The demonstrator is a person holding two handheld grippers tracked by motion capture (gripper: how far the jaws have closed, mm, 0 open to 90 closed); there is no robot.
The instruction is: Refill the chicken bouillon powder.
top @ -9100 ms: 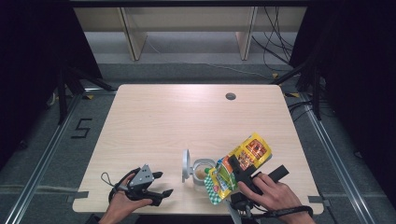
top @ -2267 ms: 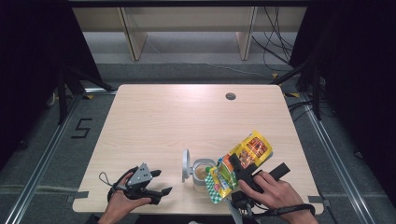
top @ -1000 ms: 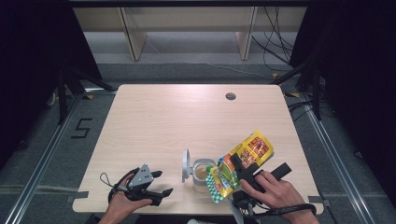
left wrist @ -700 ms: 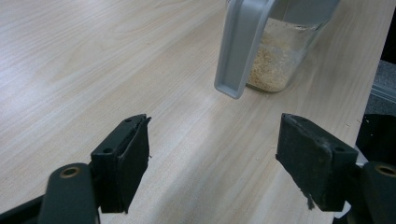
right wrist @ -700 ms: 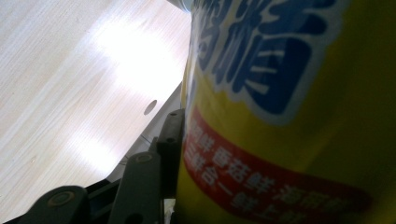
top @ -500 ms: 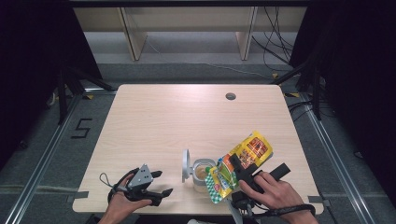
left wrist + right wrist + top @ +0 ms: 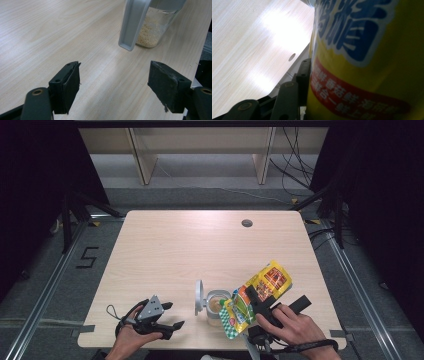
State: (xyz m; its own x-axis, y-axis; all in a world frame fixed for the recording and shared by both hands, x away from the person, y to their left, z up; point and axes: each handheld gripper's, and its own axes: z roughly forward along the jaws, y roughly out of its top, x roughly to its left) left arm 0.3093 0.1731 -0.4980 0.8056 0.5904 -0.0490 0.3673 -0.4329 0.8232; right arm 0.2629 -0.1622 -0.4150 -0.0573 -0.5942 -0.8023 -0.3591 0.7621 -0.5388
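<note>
A yellow snack bag [image 7: 261, 287] with a green checked end hangs tilted over a small clear jar [image 7: 216, 306], low end at the jar's mouth. My right gripper [image 7: 256, 301] is shut on the bag's middle. In the right gripper view, one black finger [image 7: 304, 75] presses flat against the bag [image 7: 367, 62]. The jar holds pale grains [image 7: 150, 32], and its grey hinged lid [image 7: 199, 297] stands open on the left side. My left gripper [image 7: 172, 316] rests on the table to the left of the jar, jaws open and nothing between them [image 7: 115, 75].
The light wooden table [image 7: 190, 245] has a round cable hole [image 7: 246, 223] at the back right. The jar and both hands sit close to the front edge. Dark floor, metal rails and a shelf frame surround the table.
</note>
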